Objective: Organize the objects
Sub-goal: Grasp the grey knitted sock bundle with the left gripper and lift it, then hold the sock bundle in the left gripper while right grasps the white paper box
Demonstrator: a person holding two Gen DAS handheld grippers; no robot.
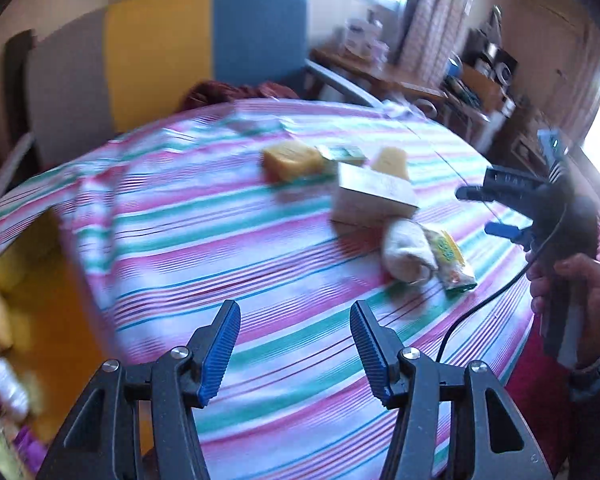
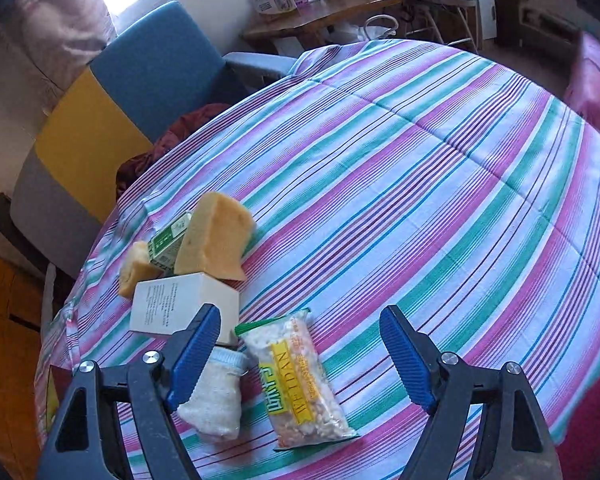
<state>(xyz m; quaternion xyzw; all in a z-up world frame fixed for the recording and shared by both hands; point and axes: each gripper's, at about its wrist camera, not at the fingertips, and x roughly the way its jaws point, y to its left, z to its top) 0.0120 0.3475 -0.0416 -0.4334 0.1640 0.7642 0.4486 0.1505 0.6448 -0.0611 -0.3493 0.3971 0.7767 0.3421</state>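
Note:
On the striped tablecloth [image 2: 420, 200] lies a cluster: a large yellow sponge [image 2: 216, 240], a smaller sponge [image 2: 136, 270], a green carton [image 2: 170, 246], a white box [image 2: 180, 310], a rolled white sock [image 2: 216, 404] and a snack packet [image 2: 300, 380]. My right gripper [image 2: 300, 312] hangs open just above the packet, its left finger over the sock and the box. In the left wrist view the same sponge [image 1: 290, 158], white box [image 1: 374, 196], sock [image 1: 406, 250] and packet [image 1: 452, 258] lie farther off. My left gripper [image 1: 295, 308] is open over bare cloth. A hand holds the right gripper [image 1: 478, 210] at the right.
A yellow-sided open box [image 1: 48, 300] with blurred items stands at the table's left edge. Behind the table stands a grey, yellow and blue chair [image 2: 140, 80] with a dark red cloth [image 2: 172, 136] on it. A wooden desk [image 2: 324, 16] with boxes stands farther back.

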